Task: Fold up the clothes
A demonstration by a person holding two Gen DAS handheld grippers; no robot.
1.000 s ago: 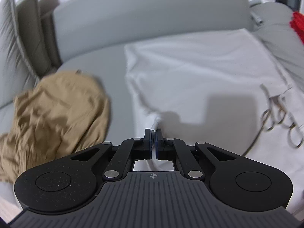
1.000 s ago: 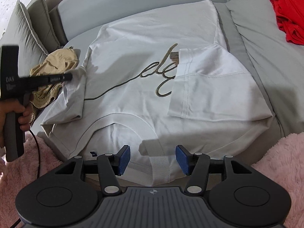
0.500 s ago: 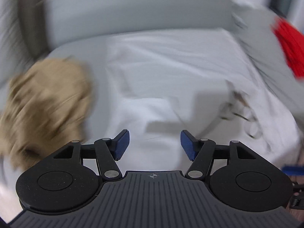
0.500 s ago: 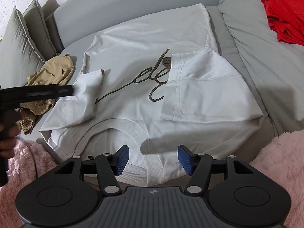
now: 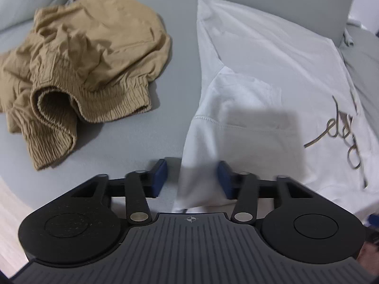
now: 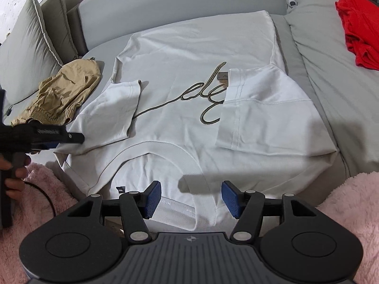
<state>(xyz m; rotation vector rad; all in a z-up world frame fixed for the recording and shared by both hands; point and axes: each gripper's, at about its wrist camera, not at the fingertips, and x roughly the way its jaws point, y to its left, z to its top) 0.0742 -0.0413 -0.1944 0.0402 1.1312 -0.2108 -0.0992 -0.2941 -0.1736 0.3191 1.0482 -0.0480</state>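
A white T-shirt (image 6: 180, 123) with a gold script print lies flat on the grey bed, collar toward me, both sleeves folded inward over the chest. It also shows in the left wrist view (image 5: 260, 99). My left gripper (image 5: 192, 179) is open, its jaws standing either side of the shirt's left shoulder edge. It also shows from the side in the right wrist view (image 6: 71, 138), at that same shoulder. My right gripper (image 6: 191, 200) is open and empty, hovering above the collar.
Crumpled tan shorts (image 5: 78, 71) lie left of the shirt, also in the right wrist view (image 6: 61, 94). A red garment (image 6: 360, 33) lies at the far right. Grey pillows (image 6: 33, 54) stand at the back left. Pink fleece (image 6: 355, 203) is at the near edge.
My left gripper opened and let go of the left sleeve, which now lies folded over the chest. It then drew back to the shirt's left shoulder. My right gripper stayed open over the collar.
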